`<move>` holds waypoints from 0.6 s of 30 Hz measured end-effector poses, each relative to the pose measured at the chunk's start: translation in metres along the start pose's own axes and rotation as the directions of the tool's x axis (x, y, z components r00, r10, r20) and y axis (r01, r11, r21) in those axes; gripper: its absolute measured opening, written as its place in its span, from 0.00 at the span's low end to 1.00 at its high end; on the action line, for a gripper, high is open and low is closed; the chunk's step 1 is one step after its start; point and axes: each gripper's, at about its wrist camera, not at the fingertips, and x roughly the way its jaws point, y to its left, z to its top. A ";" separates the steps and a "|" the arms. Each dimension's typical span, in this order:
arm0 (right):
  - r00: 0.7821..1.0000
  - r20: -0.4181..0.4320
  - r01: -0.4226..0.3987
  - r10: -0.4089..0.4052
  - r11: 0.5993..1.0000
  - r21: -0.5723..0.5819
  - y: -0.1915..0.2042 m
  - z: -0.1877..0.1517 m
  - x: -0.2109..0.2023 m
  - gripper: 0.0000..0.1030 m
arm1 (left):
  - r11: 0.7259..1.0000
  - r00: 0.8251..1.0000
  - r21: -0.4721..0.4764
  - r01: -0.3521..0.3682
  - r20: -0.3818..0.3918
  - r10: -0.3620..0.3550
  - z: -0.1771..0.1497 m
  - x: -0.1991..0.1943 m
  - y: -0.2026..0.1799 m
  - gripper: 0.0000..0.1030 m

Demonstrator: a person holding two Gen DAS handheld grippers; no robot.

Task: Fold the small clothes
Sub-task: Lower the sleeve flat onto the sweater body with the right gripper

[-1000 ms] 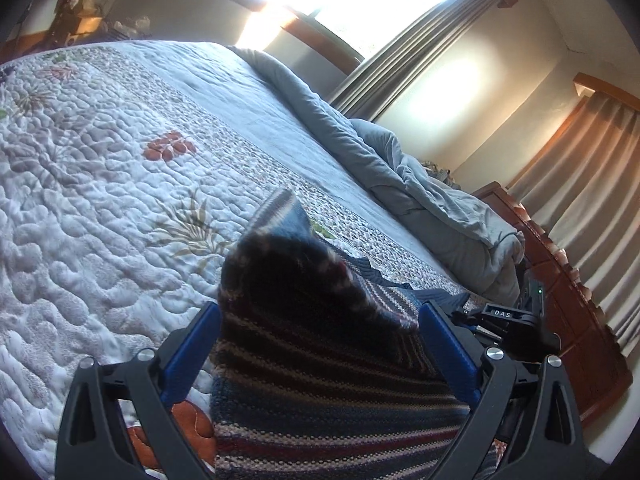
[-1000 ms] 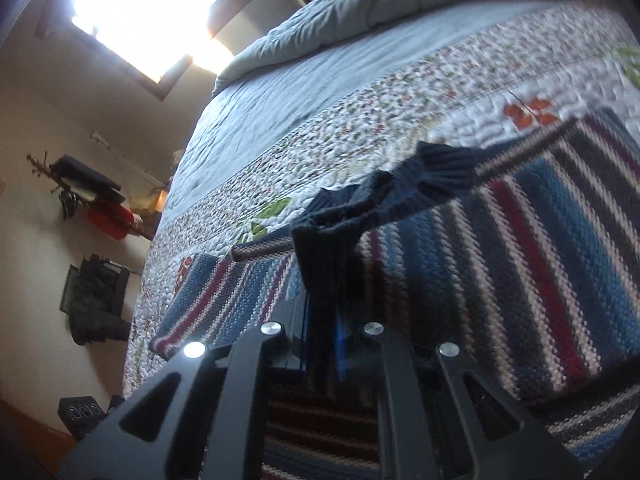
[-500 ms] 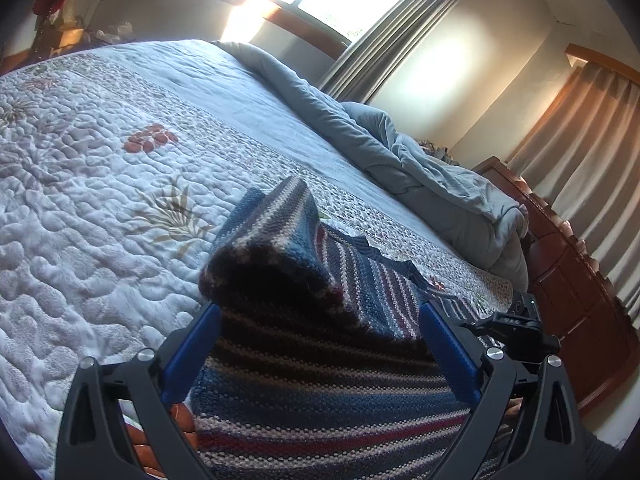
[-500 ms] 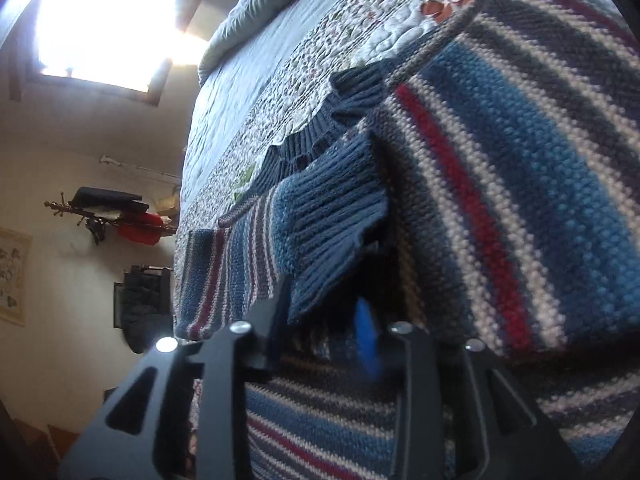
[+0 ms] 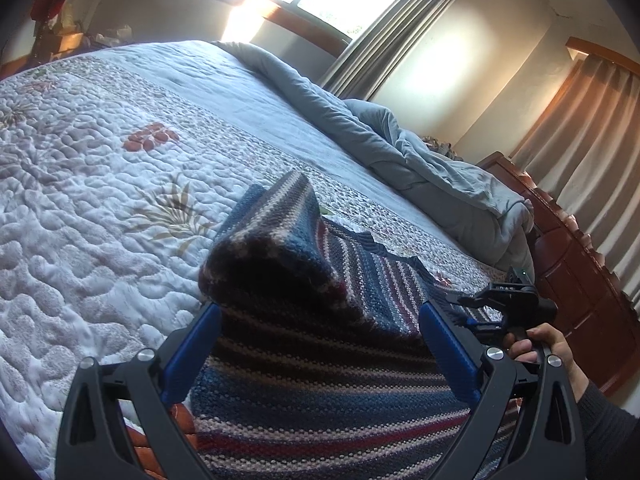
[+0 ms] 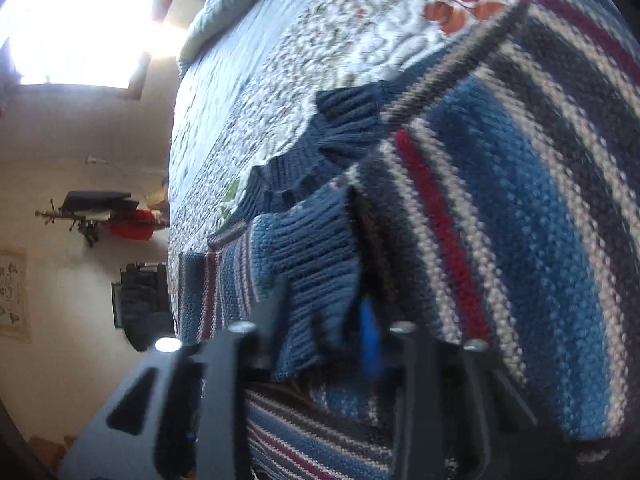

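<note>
Sweater: striped knit sweater, blue/navy/red/cream bands, ribbed blue trim (image 5: 320, 392), lies on white quilted bedspread w/ orange flower & leaf print (image 5: 80, 216), at the bed's near edge, toward the side w/ the wooden furniture.
Fold: one part of the knit is lifted & doubled over, forming a raised hump above the flat part, seen in left wrist view.
Ribbed trim: blue ribbed edge (image 6: 316, 280) bunched & ruffled in right wrist view; a further stretch of it runs along the sweater's far edge on the quilt.
L gripper: black frame, blue pads (image 5: 320, 320), jaws spread wide, one pad each side of the sweater; pads don't press it. Knit lies between & under them.
R gripper: black frame, blue pad (image 6: 320, 320); jaws have just been closing & are now pinching the ribbed blue trim between them. View is blurred.
R hand: person's hand, dark sleeve (image 5: 548, 344), holds the R gripper's handle at the bed's near edge, right of the sweater.
Bed: grey-blue duvet (image 5: 400, 152) pushed back in a rumpled heap along the far side.
Room: bright window w/ grey curtains (image 5: 384, 32) beyond the bed; brown wooden furniture (image 5: 580, 280) beside it.
</note>
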 end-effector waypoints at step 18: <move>0.975 0.185 0.166 -0.126 0.961 -0.220 0.041 0.004 -0.081 0.07 | 1.000 1.000 -0.012 0.006 -0.011 -0.006 -0.001 0.006 0.003 0.96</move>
